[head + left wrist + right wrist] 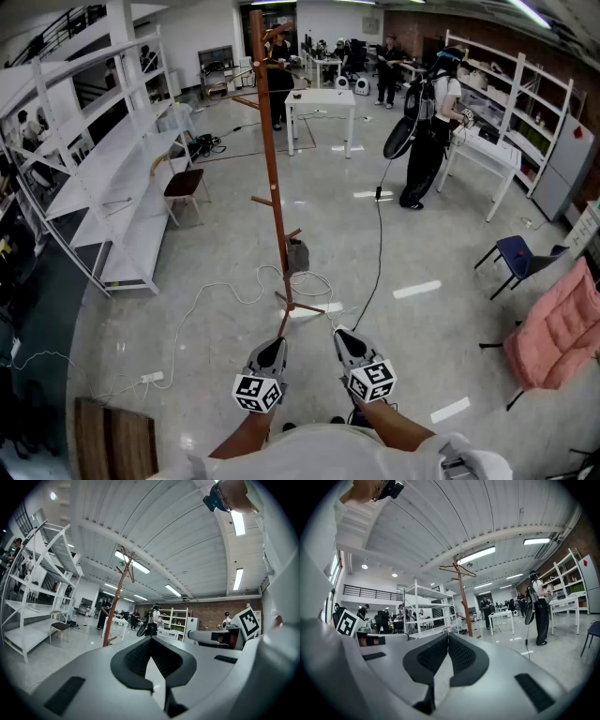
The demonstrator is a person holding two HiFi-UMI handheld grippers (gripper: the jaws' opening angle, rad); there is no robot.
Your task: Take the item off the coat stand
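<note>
Nearest us, our left gripper [274,343] is clamped shut on nothing, level and well short of the coat stand [273,187]. White cable [202,298] looping round its foot could trip us, and a sideways tug could tip the thin stand. The wooden hanger [457,569], the item as we judge it, hangs at the very top. A small grey bin-like thing [297,255] sits by the base, contents unseen. Our right gripper [341,334] is likewise closed and empty

right gripper [448,641]: jaws together, empty
coat stand [464,603]: upright, beyond the gripper
wooden hanger [458,568]: atop coat stand
</note>
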